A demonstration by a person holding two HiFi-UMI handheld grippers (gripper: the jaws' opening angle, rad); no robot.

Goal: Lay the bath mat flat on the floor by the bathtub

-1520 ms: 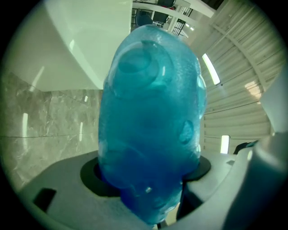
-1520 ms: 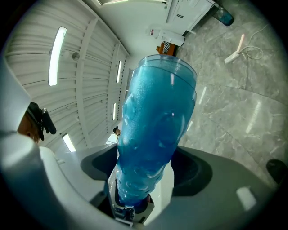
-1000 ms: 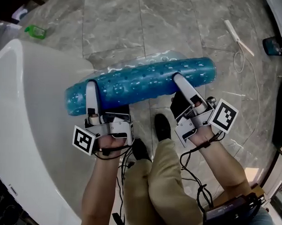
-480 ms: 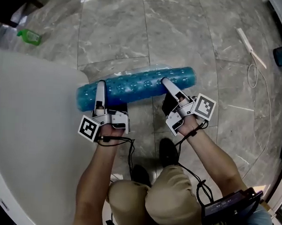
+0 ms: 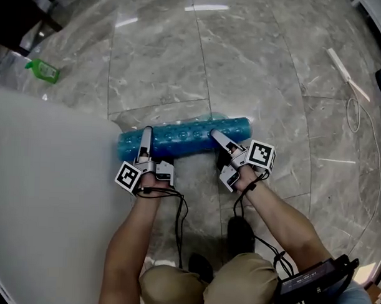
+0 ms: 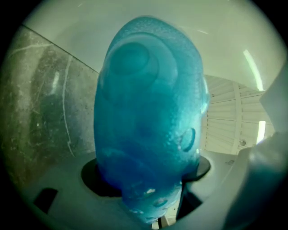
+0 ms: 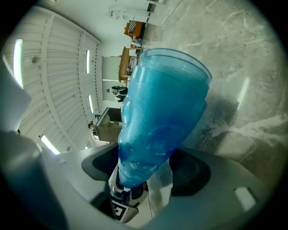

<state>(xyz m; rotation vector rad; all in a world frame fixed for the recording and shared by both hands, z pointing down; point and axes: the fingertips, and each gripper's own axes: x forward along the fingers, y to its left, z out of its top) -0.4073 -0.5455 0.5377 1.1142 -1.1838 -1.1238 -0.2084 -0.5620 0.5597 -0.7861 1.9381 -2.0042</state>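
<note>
Blue and half-transparent, the rolled bath mat (image 5: 185, 134) hangs low over the grey marble floor (image 5: 256, 69), just beside the white bathtub (image 5: 45, 193). The left gripper (image 5: 146, 133) clamps the roll near its left end and the right gripper (image 5: 213, 134) clamps it near its right end. Both gripper views show the mat filling the space between the jaws.

To do this step well, the person should probably set the roll on the tiles with both ends at the same height. Then the loose edge should be kept down while the roll is opened evenly, so that no fold or corner stays lifted.

Counted, there is one mat, two grippers, one bathtub and one green bottle (image 5: 43, 69), which lies far off.
</note>
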